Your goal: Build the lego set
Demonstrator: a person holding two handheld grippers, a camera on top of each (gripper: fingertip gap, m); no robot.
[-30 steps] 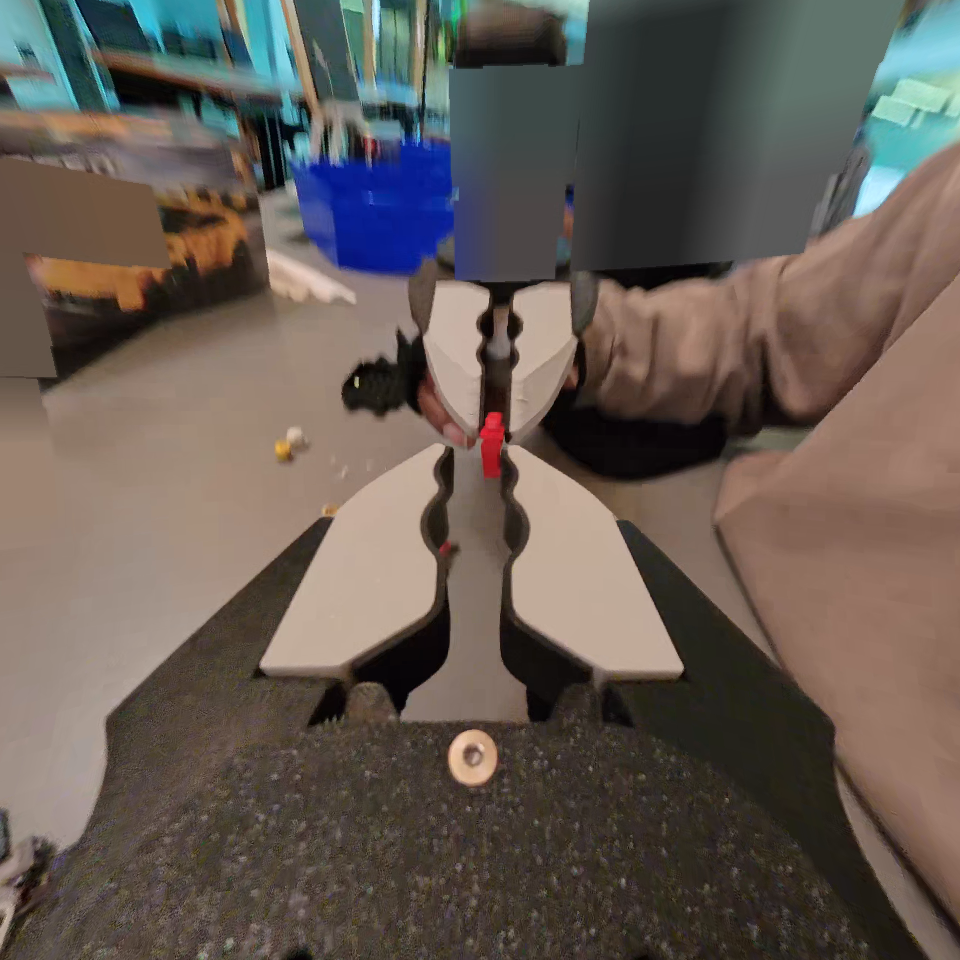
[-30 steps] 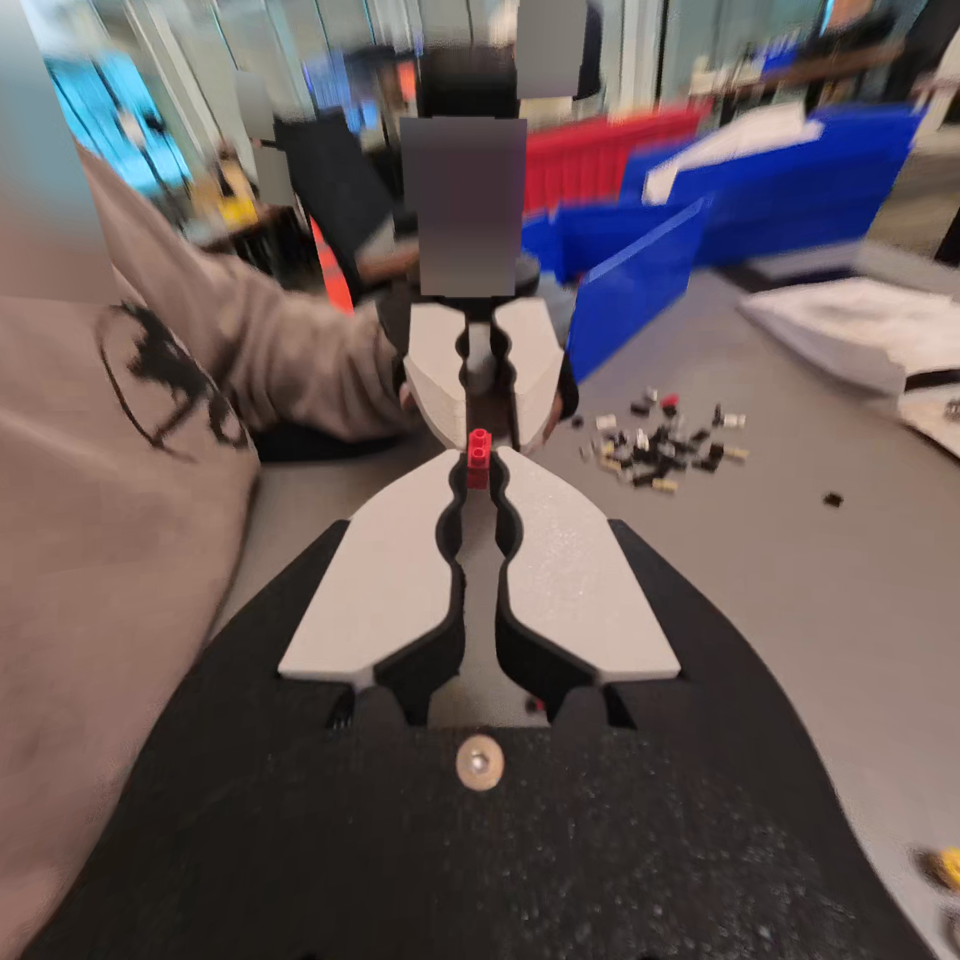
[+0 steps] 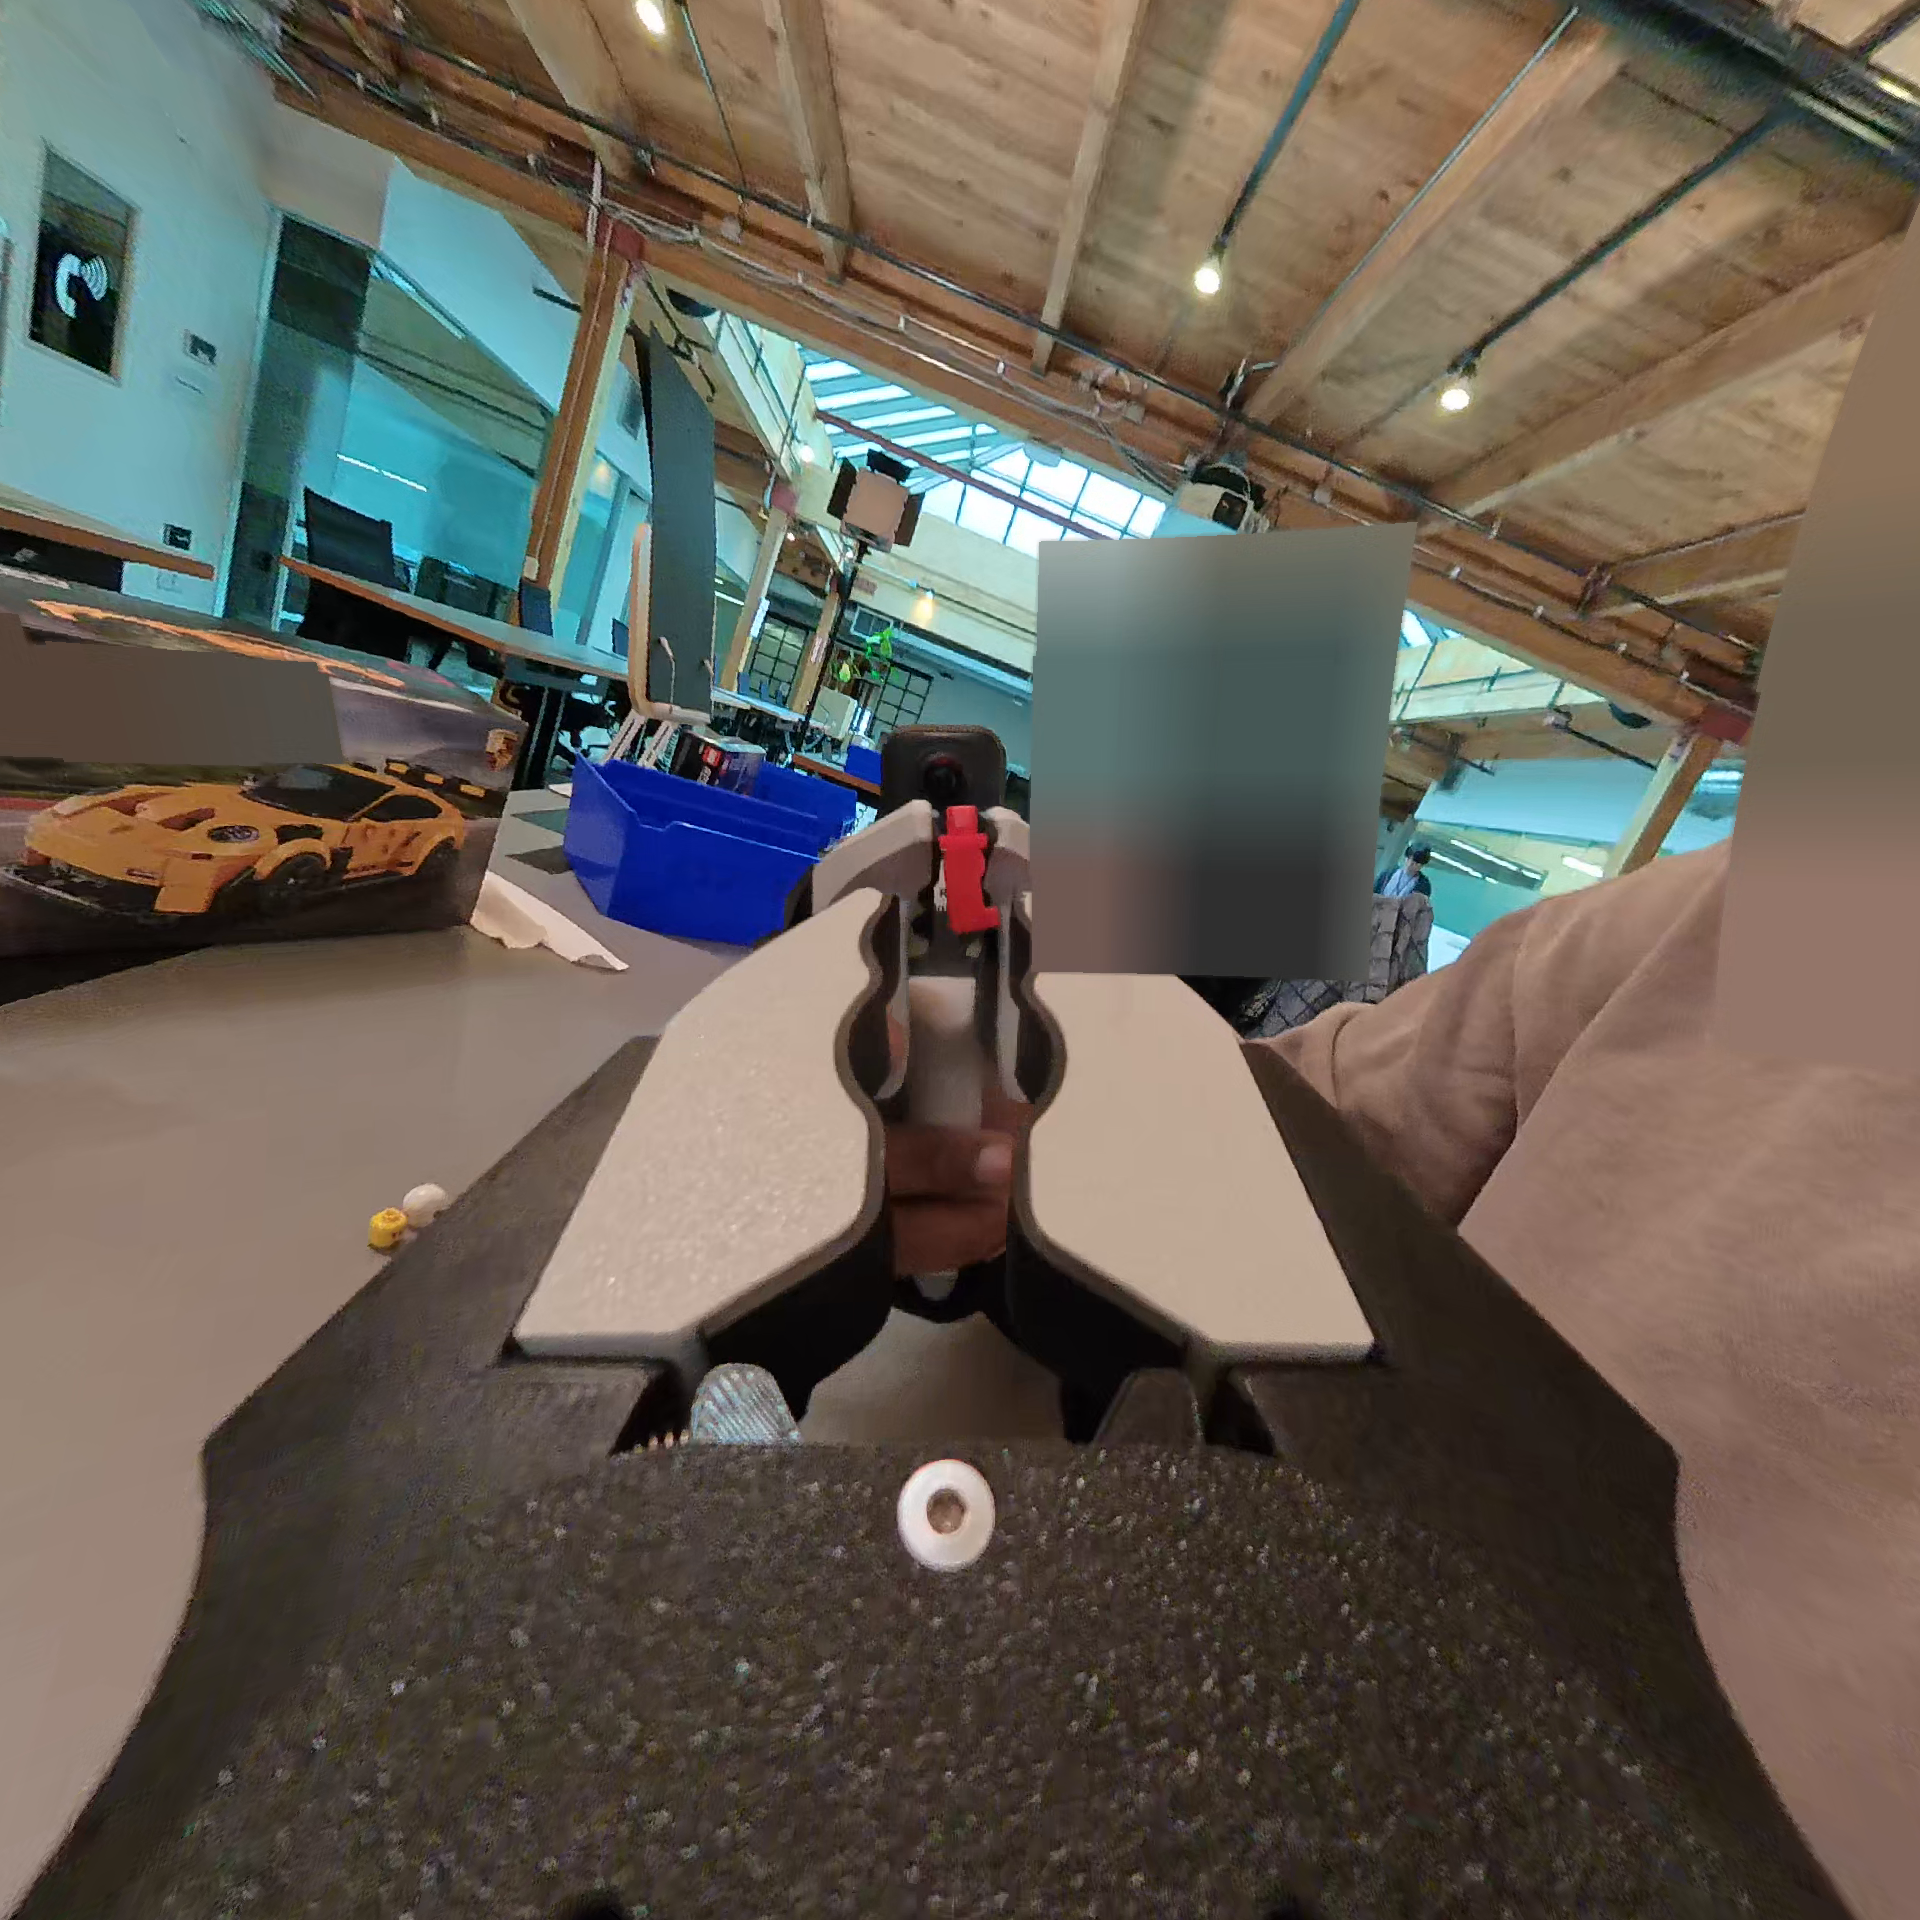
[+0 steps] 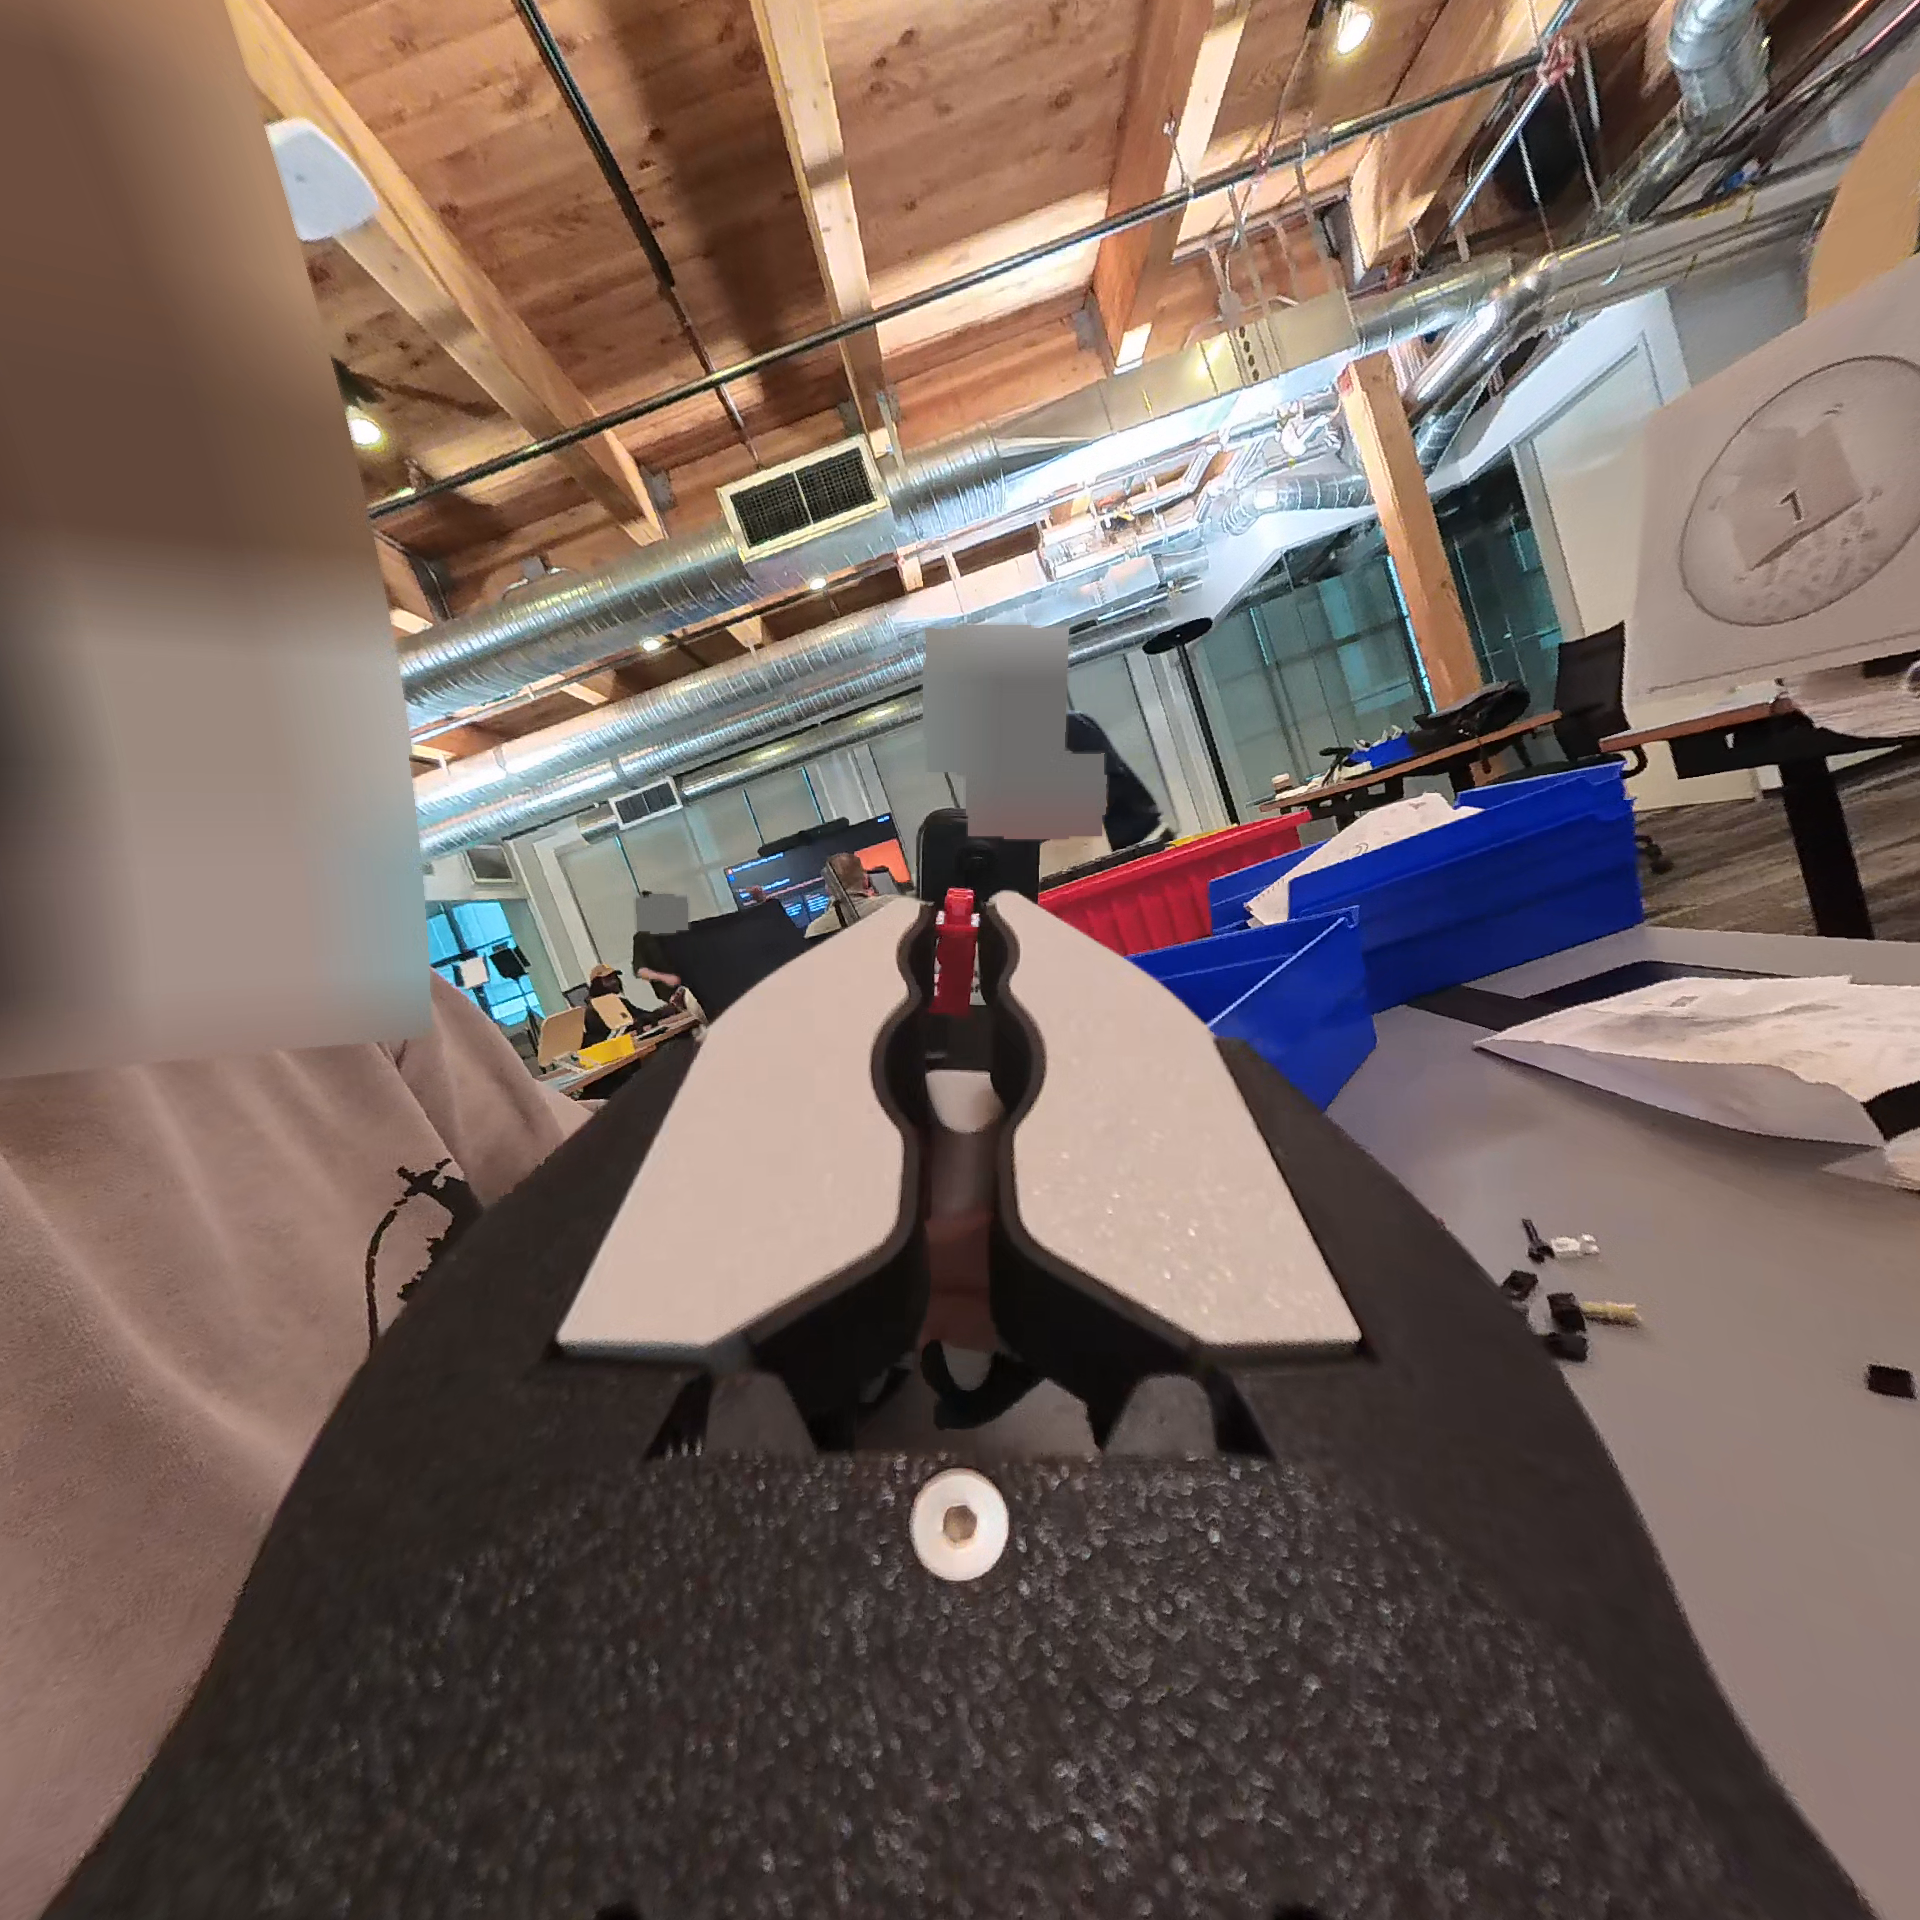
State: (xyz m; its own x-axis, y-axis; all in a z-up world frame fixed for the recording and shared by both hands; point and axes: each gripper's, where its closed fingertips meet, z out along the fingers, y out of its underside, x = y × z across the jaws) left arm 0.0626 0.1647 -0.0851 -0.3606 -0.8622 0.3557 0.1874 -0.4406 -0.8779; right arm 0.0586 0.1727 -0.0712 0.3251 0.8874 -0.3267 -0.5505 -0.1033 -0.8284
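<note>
The two grippers meet tip to tip above the grey table (image 3: 208, 1101), so neither has room to go straight ahead. Left of the left gripper (image 3: 951, 914) the tabletop lies open, apart from two small bricks (image 3: 407, 1216) close beside it; a set box (image 3: 239, 831) and a blue bin (image 3: 707, 862) stand farther back. Right of the right gripper (image 4: 961, 925), loose dark pieces (image 4: 1558, 1309) lie near, papers (image 4: 1714, 1049) and blue bins (image 4: 1455, 904) beyond. The person's beige sleeve (image 3: 1558, 1039) blocks the inner side

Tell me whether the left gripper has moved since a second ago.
Yes. The left gripper has tilted upward: the blue bin, earlier near the top of the left wrist view, now sits level with the jaws, and ceiling beams fill the upper half.
</note>
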